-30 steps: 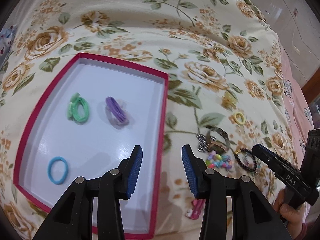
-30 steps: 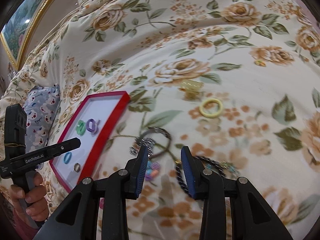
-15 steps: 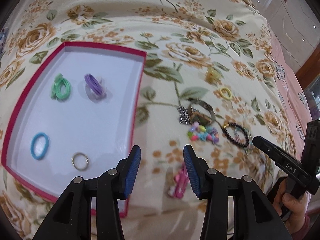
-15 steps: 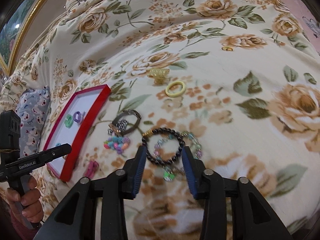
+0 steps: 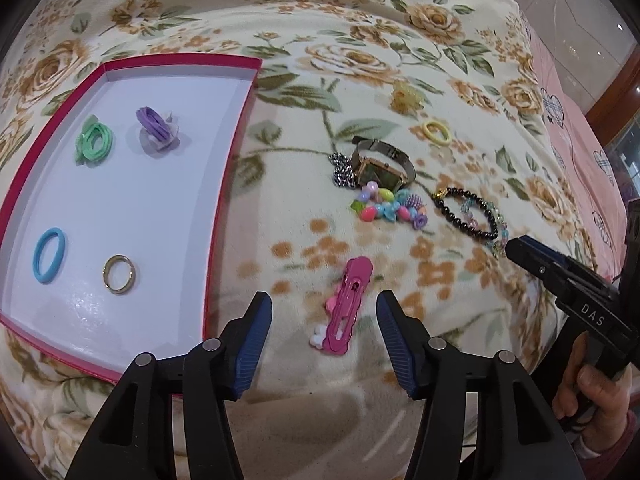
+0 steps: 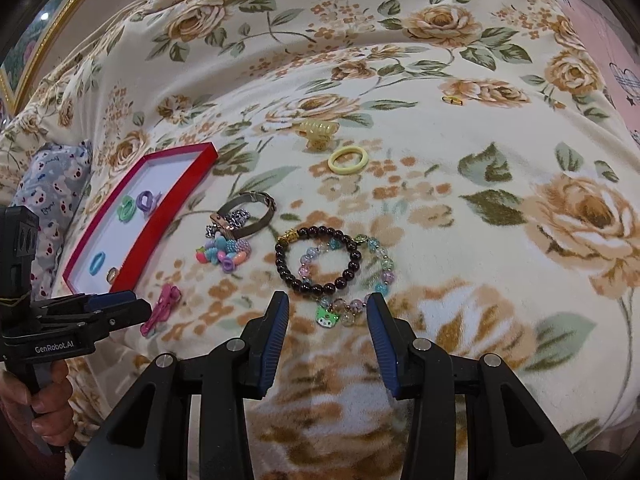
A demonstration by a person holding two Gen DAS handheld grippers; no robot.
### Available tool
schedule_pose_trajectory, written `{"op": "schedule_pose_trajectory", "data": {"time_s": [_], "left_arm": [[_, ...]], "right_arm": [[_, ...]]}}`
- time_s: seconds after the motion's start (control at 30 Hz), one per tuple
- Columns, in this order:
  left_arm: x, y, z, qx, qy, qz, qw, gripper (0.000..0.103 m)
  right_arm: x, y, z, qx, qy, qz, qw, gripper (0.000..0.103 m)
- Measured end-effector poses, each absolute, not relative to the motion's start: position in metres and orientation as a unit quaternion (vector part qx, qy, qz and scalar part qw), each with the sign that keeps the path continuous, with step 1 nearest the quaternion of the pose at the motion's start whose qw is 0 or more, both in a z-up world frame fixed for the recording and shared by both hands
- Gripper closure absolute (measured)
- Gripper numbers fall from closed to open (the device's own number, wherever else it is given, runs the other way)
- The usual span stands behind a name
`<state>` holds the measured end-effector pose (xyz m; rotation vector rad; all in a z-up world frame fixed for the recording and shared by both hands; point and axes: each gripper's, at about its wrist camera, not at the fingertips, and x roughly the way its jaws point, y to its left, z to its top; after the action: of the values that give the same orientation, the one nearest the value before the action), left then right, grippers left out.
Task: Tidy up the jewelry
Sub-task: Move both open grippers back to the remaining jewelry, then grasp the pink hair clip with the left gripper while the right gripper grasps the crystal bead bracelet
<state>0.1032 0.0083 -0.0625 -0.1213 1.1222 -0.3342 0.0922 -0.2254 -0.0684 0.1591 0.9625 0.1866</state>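
Note:
A red-rimmed white tray (image 5: 234,152) (image 6: 136,258) lies on the floral blanket and holds a green hair tie (image 5: 95,145), a purple one (image 5: 154,125), a blue one (image 5: 48,255) and a gold ring (image 5: 119,274). My left gripper (image 5: 324,330) is open and empty, its fingers either side of a pink hair clip (image 5: 348,304) (image 6: 160,308). My right gripper (image 6: 327,330) is open and empty, just before a dark bead bracelet (image 6: 316,262) and a pastel bead bracelet with a green charm (image 6: 360,280).
Loose on the blanket are a watch (image 5: 384,164) (image 6: 248,212), a colourful bead cluster (image 5: 390,208) (image 6: 224,254), a yellow hair tie (image 5: 436,132) (image 6: 348,159), a yellow claw clip (image 6: 318,130) and a small gold ring (image 6: 452,99). A patterned pillow (image 6: 52,184) lies left.
My left gripper has moved right, off the tray, to the pink hair clip and opened wider. My right gripper has pulled back from the bracelets and opened wider.

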Motion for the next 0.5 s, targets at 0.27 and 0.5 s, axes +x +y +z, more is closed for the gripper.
{"op": "schedule_pose_trajectory", "data": {"time_s": [0.27, 0.5], "left_arm": [[0.105, 0.002, -0.073, -0.039, 0.530, -0.155, 0.833, 0.047], [0.106, -0.011, -0.079, -0.019, 0.526, -0.168, 0.833, 0.055]], "right_arm": [[0.101, -0.241, -0.074, 0.084, 0.462, 0.059, 0.881, 0.062], [0.109, -0.237, -0.088, 0.072, 0.473, 0.055, 0.876, 0.066]]}}
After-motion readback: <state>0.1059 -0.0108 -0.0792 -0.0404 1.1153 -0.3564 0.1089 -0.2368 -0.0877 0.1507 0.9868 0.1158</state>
